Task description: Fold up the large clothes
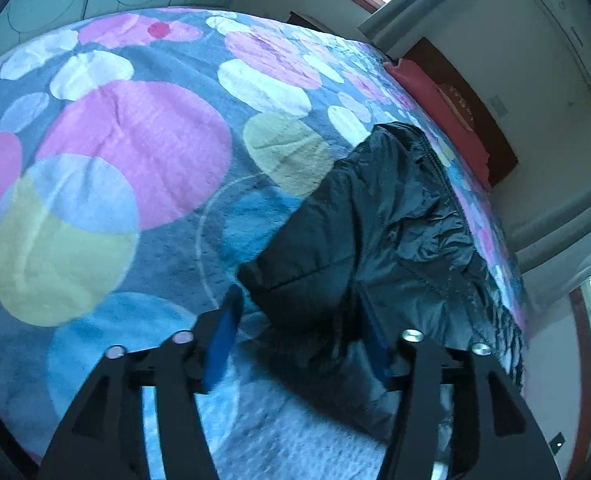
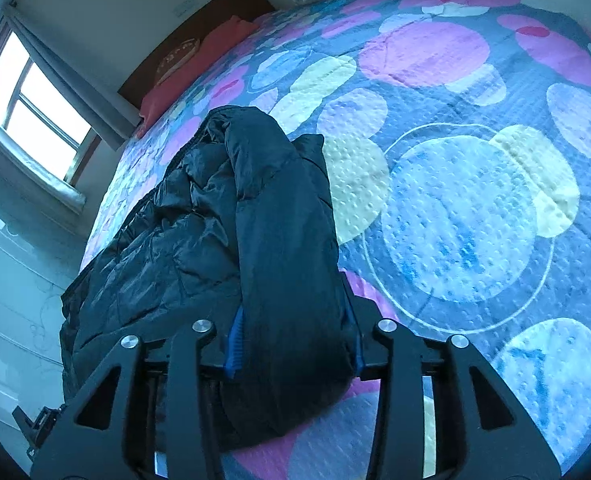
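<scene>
From my left wrist camera, my left gripper (image 1: 301, 332) stood spread wide, blue pads apart, with the near end of the dark puffer jacket (image 1: 379, 240) lying between the fingers; whether either pad touched the cloth I could not tell, since that end sat in shadow and blur. The jacket lay heaped along the right edge of the bed, on the circle-print bedspread (image 1: 127, 148). To the left the spread ran wide and bare.

From my right wrist camera, my right gripper (image 2: 295, 340) was closed on a thick fold of the jacket (image 2: 279, 216), the cloth bulging between both pads and hiding their faces. The rest was bunched to the left by the bed's edge, while the bedspread (image 2: 463, 208) opened out on the right
</scene>
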`<action>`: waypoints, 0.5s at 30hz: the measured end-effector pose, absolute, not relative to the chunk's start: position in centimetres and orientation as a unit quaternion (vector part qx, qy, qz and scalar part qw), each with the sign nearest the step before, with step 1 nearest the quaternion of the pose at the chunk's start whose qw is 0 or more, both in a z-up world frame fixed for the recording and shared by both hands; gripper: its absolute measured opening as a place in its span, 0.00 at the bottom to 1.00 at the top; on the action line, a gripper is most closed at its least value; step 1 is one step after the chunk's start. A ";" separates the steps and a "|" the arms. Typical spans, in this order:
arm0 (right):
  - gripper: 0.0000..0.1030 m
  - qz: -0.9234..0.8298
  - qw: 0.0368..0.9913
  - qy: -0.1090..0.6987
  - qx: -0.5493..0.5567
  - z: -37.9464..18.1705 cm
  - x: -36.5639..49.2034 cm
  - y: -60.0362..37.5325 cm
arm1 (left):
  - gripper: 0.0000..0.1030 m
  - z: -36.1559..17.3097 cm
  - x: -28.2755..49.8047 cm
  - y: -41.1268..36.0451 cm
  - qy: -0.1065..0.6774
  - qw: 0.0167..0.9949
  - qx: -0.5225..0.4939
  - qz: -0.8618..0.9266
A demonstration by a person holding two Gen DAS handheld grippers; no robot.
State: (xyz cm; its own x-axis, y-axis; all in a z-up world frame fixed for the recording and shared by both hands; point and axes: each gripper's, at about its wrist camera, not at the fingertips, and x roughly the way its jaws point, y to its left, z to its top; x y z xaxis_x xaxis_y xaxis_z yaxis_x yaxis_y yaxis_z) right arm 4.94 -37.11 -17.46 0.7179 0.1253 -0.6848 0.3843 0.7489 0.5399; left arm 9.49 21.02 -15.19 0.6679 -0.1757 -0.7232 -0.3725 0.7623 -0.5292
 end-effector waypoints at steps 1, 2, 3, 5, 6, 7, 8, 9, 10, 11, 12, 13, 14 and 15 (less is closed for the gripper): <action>0.42 -0.078 0.860 0.369 0.343 -17.3 4.8 -37.1 | 0.58 -15.1 9.3 21.2 0.403 0.848 -0.341 0.057; 0.42 -0.080 0.862 0.370 0.338 -17.1 4.5 -37.0 | 0.58 -15.0 9.1 21.3 0.403 0.848 -0.339 0.056; 0.43 -0.082 0.864 0.371 0.331 -16.8 4.2 -36.9 | 0.58 -14.9 9.1 21.4 0.403 0.849 -0.336 0.057; 0.45 -0.087 0.867 0.373 0.318 -16.3 3.7 -36.8 | 0.58 -14.3 8.8 21.3 0.400 0.856 -0.322 0.058; 0.45 -0.091 0.870 0.375 0.308 -15.9 3.3 -36.7 | 0.58 -13.9 8.6 21.2 0.398 0.860 -0.314 0.060; 0.45 -0.093 0.871 0.375 0.302 -15.7 3.1 -36.6 | 0.58 -13.6 8.5 21.1 0.395 0.864 -0.307 0.061; 0.45 -0.095 0.874 0.376 0.293 -15.3 2.7 -36.4 | 0.58 -13.1 8.3 21.0 0.392 0.868 -0.298 0.061; 0.45 -0.096 0.876 0.378 0.284 -15.0 2.4 -36.2 | 0.58 -12.9 8.1 21.0 0.390 0.871 -0.292 0.060; 0.45 -0.097 0.877 0.379 0.277 -14.7 2.2 -36.0 | 0.58 -12.6 7.9 21.0 0.387 0.875 -0.285 0.058; 0.45 -0.098 0.880 0.380 0.269 -14.4 1.9 -35.8 | 0.58 -12.3 7.7 21.0 0.385 0.878 -0.280 0.058; 0.45 -0.098 0.882 0.380 0.261 -14.0 1.5 -35.5 | 0.58 -12.2 7.6 21.0 0.384 0.879 -0.278 0.057; 0.45 -0.097 0.884 0.378 0.257 -13.8 1.3 -35.3 | 0.58 -12.1 7.5 21.1 0.384 0.879 -0.277 0.056; 0.45 -0.096 0.887 0.375 0.253 -13.4 1.0 -35.0 | 0.58 -12.0 7.5 21.1 0.384 0.879 -0.277 0.057; 0.45 -0.096 0.889 0.372 0.250 -13.0 0.8 -34.7 | 0.58 -11.9 7.4 21.3 0.384 0.878 -0.279 0.058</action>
State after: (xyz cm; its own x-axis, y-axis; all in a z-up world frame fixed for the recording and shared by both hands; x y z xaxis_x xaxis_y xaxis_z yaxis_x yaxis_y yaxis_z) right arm 0.81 -34.67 -13.04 0.7044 0.0162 -0.7096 0.3561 0.8568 0.3730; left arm 7.40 21.27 -11.90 0.6982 -0.1128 -0.7069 -0.3155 0.8379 -0.4453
